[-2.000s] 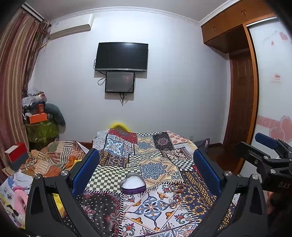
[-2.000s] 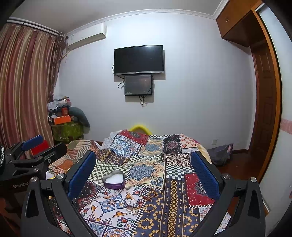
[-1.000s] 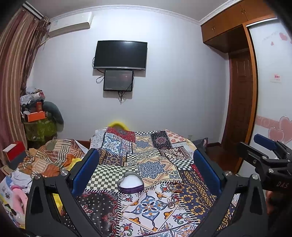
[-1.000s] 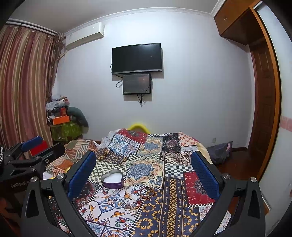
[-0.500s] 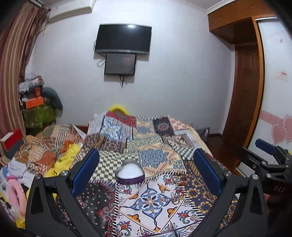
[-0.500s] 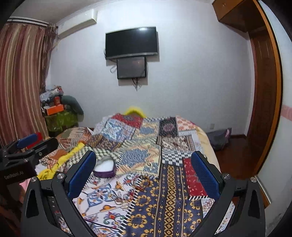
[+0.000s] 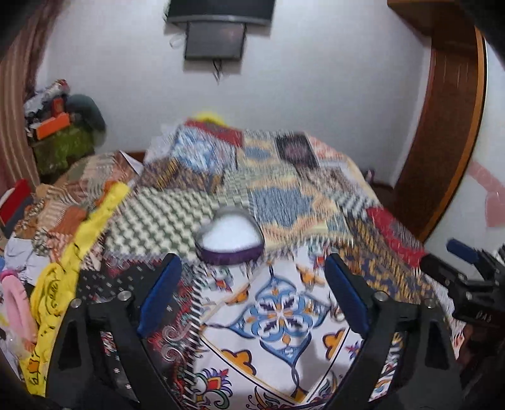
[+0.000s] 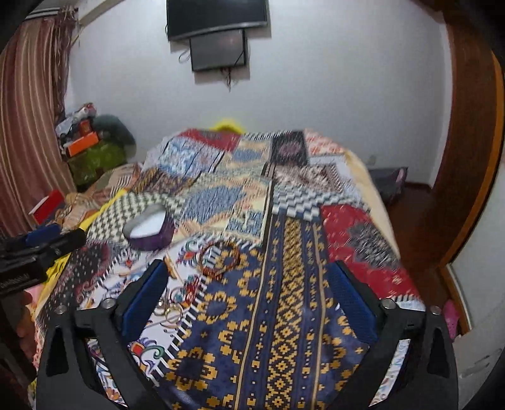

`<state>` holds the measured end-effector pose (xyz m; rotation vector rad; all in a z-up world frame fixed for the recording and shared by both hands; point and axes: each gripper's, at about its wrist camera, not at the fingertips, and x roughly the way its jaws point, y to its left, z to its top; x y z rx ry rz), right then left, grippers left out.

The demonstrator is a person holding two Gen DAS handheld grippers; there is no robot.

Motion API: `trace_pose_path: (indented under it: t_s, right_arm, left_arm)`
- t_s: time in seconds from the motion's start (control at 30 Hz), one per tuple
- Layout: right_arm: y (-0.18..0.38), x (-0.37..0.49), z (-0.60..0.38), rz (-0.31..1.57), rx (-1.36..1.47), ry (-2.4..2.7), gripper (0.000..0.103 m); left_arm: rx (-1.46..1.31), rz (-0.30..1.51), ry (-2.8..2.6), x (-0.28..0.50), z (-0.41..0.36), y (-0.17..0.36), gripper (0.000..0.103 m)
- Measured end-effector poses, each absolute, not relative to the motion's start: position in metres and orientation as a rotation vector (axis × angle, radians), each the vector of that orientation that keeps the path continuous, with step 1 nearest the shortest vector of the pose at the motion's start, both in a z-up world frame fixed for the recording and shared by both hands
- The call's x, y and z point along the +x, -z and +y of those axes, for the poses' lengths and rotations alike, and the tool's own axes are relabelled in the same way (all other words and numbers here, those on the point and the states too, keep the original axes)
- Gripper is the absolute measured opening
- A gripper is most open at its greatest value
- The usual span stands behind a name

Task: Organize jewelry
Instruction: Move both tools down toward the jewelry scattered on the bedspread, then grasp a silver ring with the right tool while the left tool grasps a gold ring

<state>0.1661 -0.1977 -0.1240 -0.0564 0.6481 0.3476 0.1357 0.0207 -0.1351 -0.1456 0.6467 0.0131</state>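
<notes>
A purple heart-shaped box with a white inside lies open on the patchwork bedspread, just beyond my left gripper. Its blue-padded jaws are closing, and only the cloth shows between them. In the right wrist view the box sits at the left. Near it lie a brown beaded bracelet, a thin gold pin and small gold rings by the left finger. My right gripper hovers over the blue and gold cloth, its jaws closing on nothing. Each gripper shows at the edge of the other's view.
Crumpled clothes and a yellow cloth are piled along the bed's left side. Beyond them are a green cabinet with boxes and striped curtains. A wooden door frame stands right of the bed, and screens hang on the far wall.
Both grippers have tipped downward and dropped closer to the bed, so the box and jewelry look larger and nearer. Both pairs of jaws stand slightly narrower than before.
</notes>
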Motion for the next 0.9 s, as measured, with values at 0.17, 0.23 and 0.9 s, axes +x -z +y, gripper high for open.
trace_pose_path:
  t_s: [0.17,0.23,0.9]
  right_arm:
    - [0.139,0.17,-0.188,0.729,-0.08,-0.442,0.067]
    - [0.143,0.17,-0.181,0.749,-0.09,-0.478,0.057]
    - [0.172,0.18,-0.113,0.881,-0.255,-0.656,0.033]
  left_arm:
    - [-0.17,0.77,0.066,0.149,0.016,0.164,0.073]
    - [-0.154,0.8,0.082,0.153,0.012,0.173,0.067]
    - [-0.117,0.848,0.169,0.128,0.013,0.192,0.025]
